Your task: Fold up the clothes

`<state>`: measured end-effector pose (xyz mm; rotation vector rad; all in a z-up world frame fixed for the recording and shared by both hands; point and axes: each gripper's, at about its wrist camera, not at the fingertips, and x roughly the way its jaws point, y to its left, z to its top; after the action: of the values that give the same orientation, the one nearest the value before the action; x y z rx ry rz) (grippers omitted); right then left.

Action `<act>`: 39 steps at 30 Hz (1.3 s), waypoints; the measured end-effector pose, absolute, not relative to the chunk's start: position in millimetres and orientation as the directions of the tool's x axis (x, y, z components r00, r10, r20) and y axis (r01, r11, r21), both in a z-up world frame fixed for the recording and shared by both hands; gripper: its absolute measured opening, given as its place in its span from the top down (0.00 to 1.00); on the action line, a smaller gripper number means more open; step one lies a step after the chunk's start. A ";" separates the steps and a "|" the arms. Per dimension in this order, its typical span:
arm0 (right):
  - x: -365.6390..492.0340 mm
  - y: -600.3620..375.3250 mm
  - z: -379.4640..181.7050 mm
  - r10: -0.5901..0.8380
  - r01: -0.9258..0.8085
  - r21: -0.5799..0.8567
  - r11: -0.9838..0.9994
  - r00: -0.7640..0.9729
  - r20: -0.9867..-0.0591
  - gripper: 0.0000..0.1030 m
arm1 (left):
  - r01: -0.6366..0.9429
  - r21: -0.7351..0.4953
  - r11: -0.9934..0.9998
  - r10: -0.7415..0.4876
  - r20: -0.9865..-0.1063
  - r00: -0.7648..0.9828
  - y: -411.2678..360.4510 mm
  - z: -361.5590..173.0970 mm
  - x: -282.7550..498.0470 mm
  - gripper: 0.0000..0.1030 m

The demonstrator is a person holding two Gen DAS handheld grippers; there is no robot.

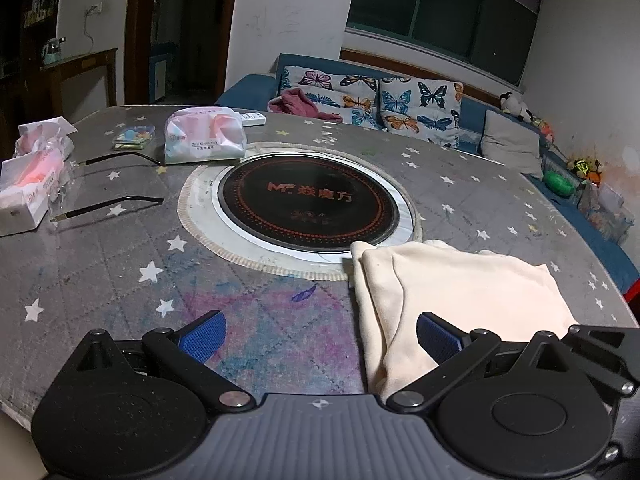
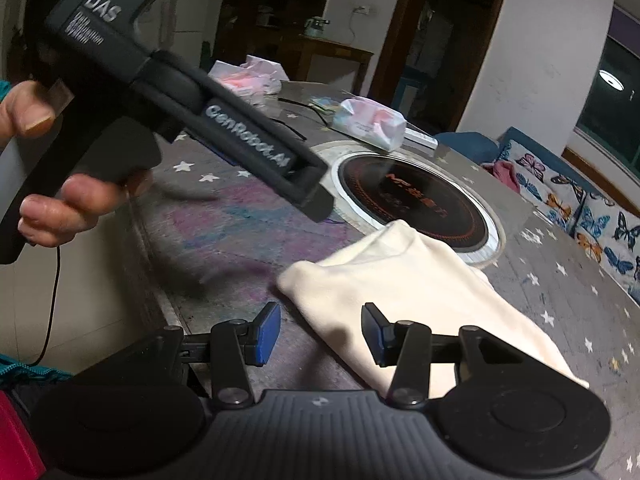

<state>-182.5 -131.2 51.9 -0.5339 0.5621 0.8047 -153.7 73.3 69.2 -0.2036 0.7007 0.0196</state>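
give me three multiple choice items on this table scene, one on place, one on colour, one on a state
1. Where does the cream garment lie relative to the round cooktop?
A. on the near side, its far corner over the cooktop's pale rim
B. covering the whole cooktop
C. on the sofa

2. What colour are the left claw's pads?
A. red
B. blue
C. white

3. What state is the right claw in?
A. shut on the garment
B. shut on a tissue pack
C. open, gripping nothing

Answers:
1. A, the cloth's far corner reaches only the rim.
2. B, both pads show blue.
3. C, a clear gap separates the pads.
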 end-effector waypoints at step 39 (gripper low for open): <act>-136.7 -133.9 63.2 0.621 -0.811 -0.004 0.584 0.450 -0.642 0.96 | -0.201 -0.546 0.814 -0.306 -0.696 0.650 93.5 40.8 -85.8 0.00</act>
<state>-136.7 -133.9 63.2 -0.3330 0.6412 0.9055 -85.8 93.5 40.8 -0.6383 0.8774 -0.0646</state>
